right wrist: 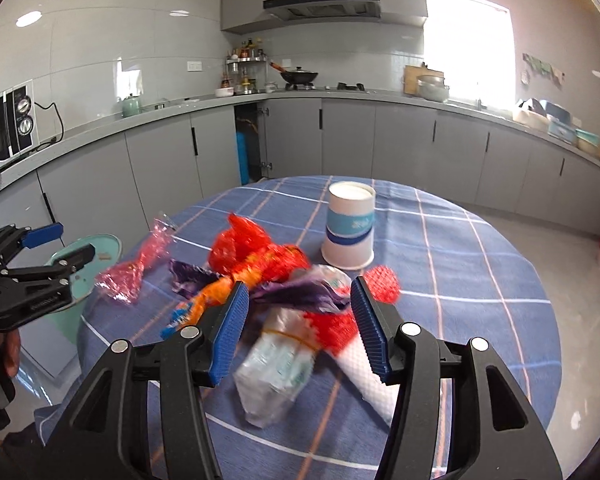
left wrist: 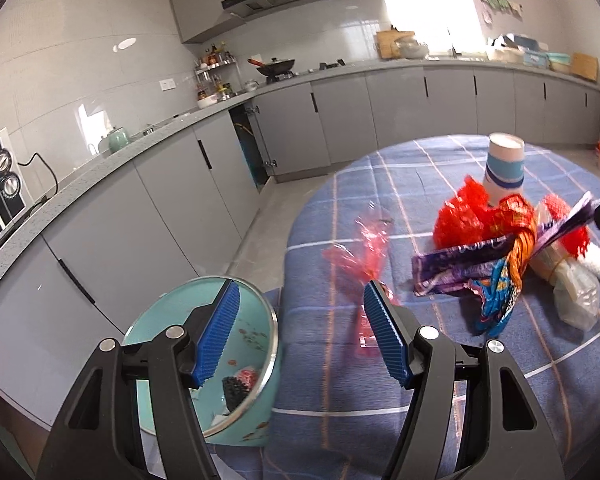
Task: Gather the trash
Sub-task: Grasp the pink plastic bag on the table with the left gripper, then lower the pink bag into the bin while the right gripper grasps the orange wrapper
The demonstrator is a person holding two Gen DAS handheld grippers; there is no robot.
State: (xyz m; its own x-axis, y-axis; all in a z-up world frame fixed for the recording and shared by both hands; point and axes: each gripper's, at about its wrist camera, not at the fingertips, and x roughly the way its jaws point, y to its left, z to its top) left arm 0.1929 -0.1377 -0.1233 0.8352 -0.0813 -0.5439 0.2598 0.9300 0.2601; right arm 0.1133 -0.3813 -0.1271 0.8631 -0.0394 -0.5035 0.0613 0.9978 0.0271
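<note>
Trash lies heaped on a round table with a blue checked cloth (right wrist: 460, 248): a pink clear wrapper (left wrist: 360, 256) (right wrist: 136, 268), red net bags (right wrist: 244, 244), a purple wrapper (left wrist: 460, 268) (right wrist: 300, 292), an orange-blue wrapper (left wrist: 504, 280), a clear plastic bag (right wrist: 276, 364) and an upside-down paper cup (right wrist: 350, 224) (left wrist: 504, 168). My left gripper (left wrist: 300, 312) is open at the table's left edge, its right pad beside the pink wrapper, over a teal bin (left wrist: 220, 360). My right gripper (right wrist: 298, 320) is open above the clear bag and purple wrapper.
The teal bin (right wrist: 100, 256) stands on the floor left of the table and holds some scraps. Grey kitchen cabinets (right wrist: 340, 140) and a counter run along the walls, with one cabinet door open (left wrist: 248, 144). A microwave (right wrist: 8, 128) sits at the left.
</note>
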